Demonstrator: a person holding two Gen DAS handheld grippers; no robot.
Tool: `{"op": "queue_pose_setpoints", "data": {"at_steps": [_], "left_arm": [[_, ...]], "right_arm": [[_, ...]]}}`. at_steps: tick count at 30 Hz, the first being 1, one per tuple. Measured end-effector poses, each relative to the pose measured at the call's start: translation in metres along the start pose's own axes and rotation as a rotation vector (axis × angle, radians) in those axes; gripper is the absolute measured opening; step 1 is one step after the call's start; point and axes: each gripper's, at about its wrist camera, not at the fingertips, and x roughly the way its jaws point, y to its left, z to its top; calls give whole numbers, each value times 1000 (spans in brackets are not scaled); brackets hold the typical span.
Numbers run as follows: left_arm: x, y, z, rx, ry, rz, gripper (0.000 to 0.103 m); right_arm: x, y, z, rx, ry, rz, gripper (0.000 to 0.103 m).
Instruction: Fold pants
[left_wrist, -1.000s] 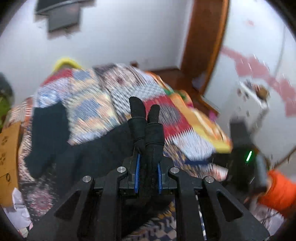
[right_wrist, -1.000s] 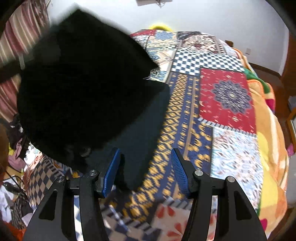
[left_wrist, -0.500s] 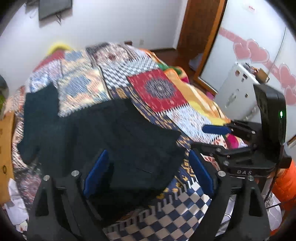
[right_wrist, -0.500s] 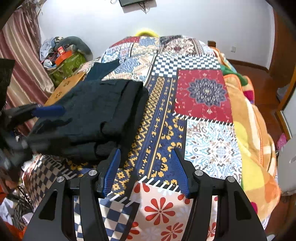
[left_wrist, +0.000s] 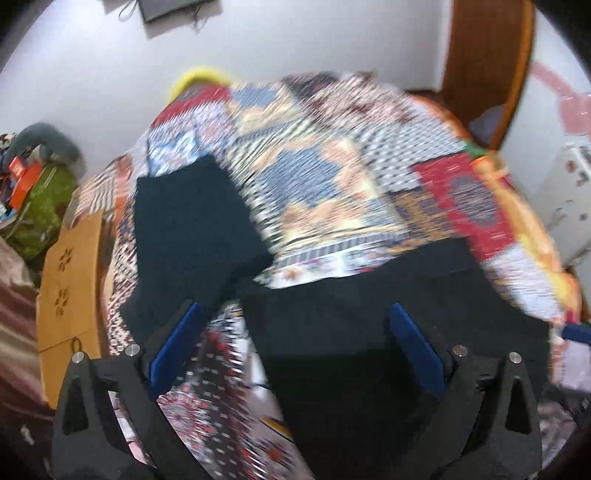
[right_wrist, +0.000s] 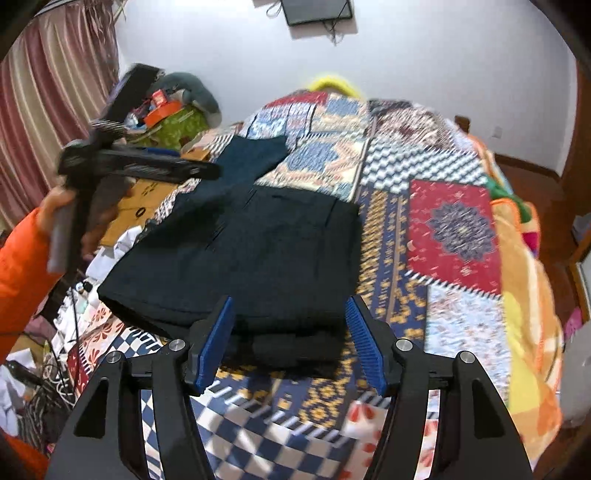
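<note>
1. Far left in the right wrist view, striped curtains (right_wrist: 48, 92) hang beside a green bag (right_wrist: 173, 125) heaped with clutter. A cardboard box (right_wrist: 147, 192) sits tight against the bed's left edge, so there's little room on that side.
2. An orange sleeve (right_wrist: 18, 258) comes in low left, its hand (right_wrist: 70, 218) gripping the left gripper (left_wrist: 295, 332). In the left wrist view its jaws are opening, spread wide, nothing pinched, blue pads (left_wrist: 177, 339) hanging clear above the cloth.
3. Now the dark pants (right_wrist: 251, 251): folded into a thick stack at the near left of the patchwork bedspread (right_wrist: 454, 229), one narrower part trailing away toward the far left. The stack's left edge runs close to the edge of the bed.
4. The right gripper (right_wrist: 291, 336) is at the stack's near edge, jaws opening, the folded hem seen between the pads, which don't appear to press on it.
5. To the right, the bedspread lies open and bare, all the way to its orange border (right_wrist: 528, 295).
6. Behind, a white wall with a wall-mounted screen (right_wrist: 317, 11); a brown door frame (left_wrist: 484, 66) stands at far right.
</note>
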Motion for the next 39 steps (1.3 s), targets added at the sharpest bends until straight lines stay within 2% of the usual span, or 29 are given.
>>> {"op": "queue_pose_setpoints", "data": {"at_steps": [3, 4, 6, 8, 13, 18, 20, 28, 31, 33, 38, 39], "left_arm": [[48, 13, -9, 13, 91, 100, 103], [60, 17, -14, 7, 91, 95, 103], [62, 24, -23, -21, 39, 53, 103], [60, 27, -28, -21, 19, 59, 103], [43, 31, -49, -22, 11, 131, 103], [19, 46, -83, -125, 53, 109, 103], [8, 47, -100, -158, 54, 113, 103], [-34, 24, -152, -275, 61, 116, 103], [-45, 5, -156, -271, 64, 52, 103], [-52, -11, -155, -235, 36, 60, 103], [-56, -17, -152, -219, 25, 15, 103], [-57, -14, -153, -216, 22, 4, 103]], "right_arm": [[19, 0, -5, 11, 42, 15, 59], [22, -1, -6, 18, 52, 20, 59], [27, -9, -6, 40, 64, 39, 60], [29, -14, -5, 40, 71, 45, 62], [37, -26, -2, 15, 84, 6, 62], [36, -37, 8, 10, 64, -100, 62], [29, -37, 11, 9, 50, -117, 62], [-12, -20, 8, -14, -38, -105, 64], [-21, -10, 7, -39, -55, -96, 64], [-26, -3, 6, -55, -61, -80, 64], [-16, 11, -5, -94, -13, -40, 63], [-10, 11, -9, -84, 9, -27, 56]]}}
